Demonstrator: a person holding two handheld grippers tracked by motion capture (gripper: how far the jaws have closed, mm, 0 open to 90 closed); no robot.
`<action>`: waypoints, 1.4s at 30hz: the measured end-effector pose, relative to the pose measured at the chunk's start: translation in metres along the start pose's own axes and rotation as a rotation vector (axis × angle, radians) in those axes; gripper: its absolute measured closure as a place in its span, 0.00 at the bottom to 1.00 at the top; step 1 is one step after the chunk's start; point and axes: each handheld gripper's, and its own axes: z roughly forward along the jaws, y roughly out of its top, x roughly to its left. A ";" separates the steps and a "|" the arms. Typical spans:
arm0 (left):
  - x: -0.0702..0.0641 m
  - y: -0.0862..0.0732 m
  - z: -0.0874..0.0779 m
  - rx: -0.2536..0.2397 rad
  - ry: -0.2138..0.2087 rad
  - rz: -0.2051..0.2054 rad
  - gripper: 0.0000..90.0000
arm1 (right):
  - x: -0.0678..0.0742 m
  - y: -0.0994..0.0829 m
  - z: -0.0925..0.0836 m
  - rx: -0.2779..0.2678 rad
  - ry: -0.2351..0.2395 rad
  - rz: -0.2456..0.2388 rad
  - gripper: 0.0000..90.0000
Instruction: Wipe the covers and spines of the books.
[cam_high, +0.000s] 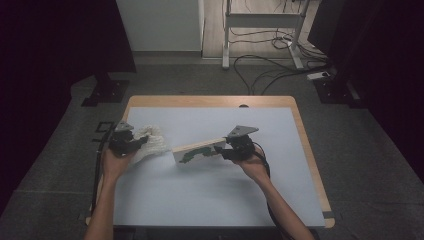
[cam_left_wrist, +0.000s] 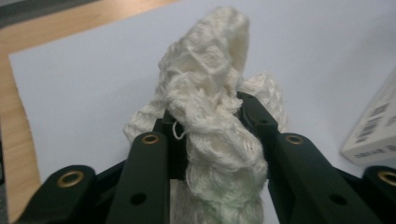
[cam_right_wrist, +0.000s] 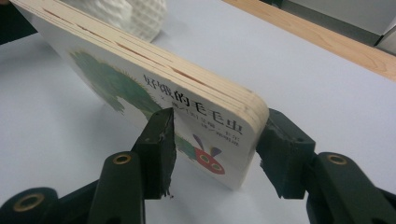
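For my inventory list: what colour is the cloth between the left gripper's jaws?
Creamy off-white, with a knitted waffle texture: the cloth shows best in the left gripper view.

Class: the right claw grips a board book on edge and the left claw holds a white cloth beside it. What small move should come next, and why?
Probably bring the cloth in the left claw across to the book. The right claw steadies the book tilted on its edge, cover exposed, and the cloth sits just short of it, so wiping looks ready.

Rough knitted white cloth; smooth, glossy board book.
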 end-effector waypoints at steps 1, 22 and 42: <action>0.000 -0.002 0.004 0.006 -0.001 -0.005 0.72 | 0.000 0.000 0.000 0.000 0.001 0.000 0.53; -0.024 0.001 -0.040 -0.054 -0.085 0.015 0.20 | 0.001 0.000 -0.002 0.007 0.005 0.006 0.52; -0.108 0.002 -0.013 -0.052 -0.261 0.159 0.28 | 0.006 -0.006 -0.007 0.003 0.012 -0.009 0.51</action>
